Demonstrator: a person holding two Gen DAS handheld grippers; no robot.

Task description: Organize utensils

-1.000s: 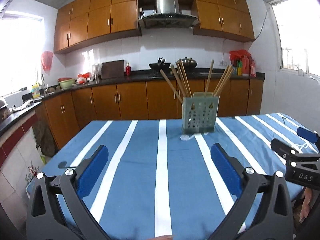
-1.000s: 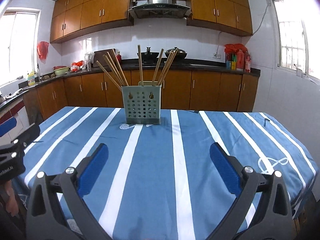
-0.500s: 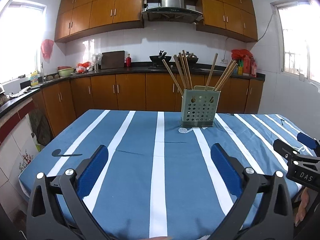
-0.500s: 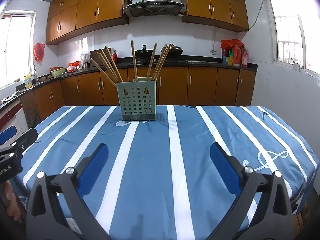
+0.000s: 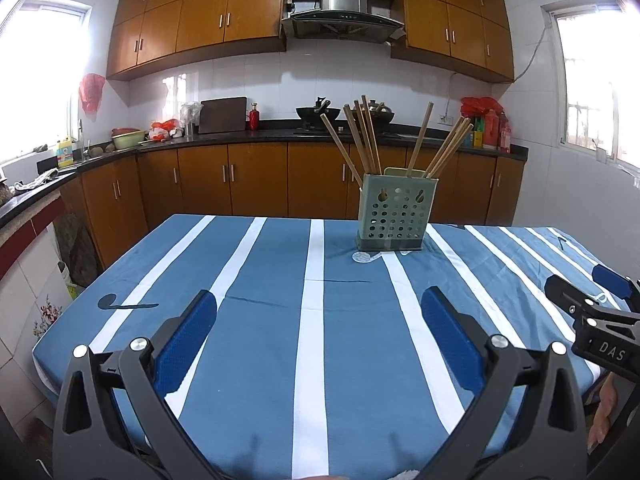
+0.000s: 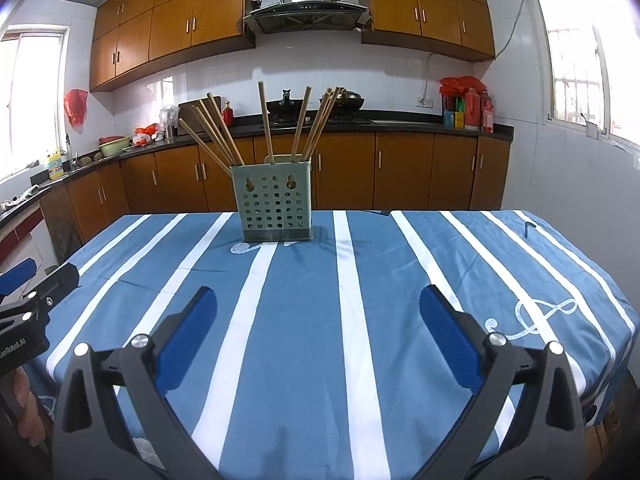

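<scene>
I see a tablecloth (image 5: 260, 320) of blue with white lengthwise stripes and a white treble-clef print (image 6: 536, 316); the holder (image 6: 274, 204) is pale grey-green, dotted with round holes; the chopsticks (image 6: 216, 136) are tan wood; my gripper pads (image 5: 184, 340) are deep blue on black frames; the cabinets (image 5: 256, 180) are orange-brown, the counter (image 5: 240, 134) black, the wall tiles (image 5: 240, 84) white.
</scene>
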